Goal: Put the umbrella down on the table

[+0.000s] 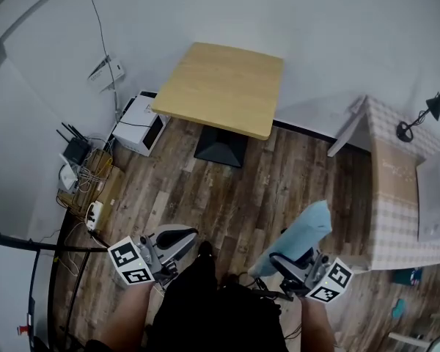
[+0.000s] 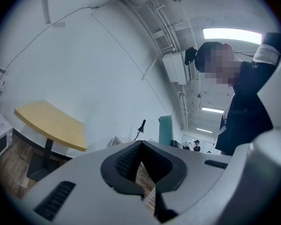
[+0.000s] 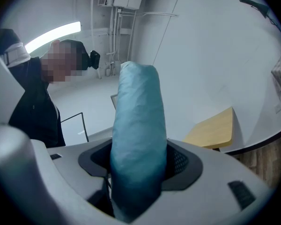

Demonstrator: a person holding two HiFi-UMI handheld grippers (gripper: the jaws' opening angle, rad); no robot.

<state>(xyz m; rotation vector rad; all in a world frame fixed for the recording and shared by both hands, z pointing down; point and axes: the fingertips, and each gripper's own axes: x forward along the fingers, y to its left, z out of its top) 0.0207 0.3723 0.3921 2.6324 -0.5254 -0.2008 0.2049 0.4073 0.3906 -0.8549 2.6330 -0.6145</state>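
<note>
Blue umbrella (image 3: 136,121) clamped by right gripper (image 3: 138,168) | lower end hidden

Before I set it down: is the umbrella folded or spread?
Folded. The umbrella is a compact blue bundle clamped in the right hand-held gripper.

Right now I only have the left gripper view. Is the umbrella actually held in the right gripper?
Observer: Yes. The right gripper view shows the right gripper shut on the folded light blue umbrella, which sticks out past it.
Operator: And how do we stand to the table?
Observer: In the head view the wooden table stands ahead of us. The umbrella hangs over the plank floor, not yet over the tabletop.
</note>
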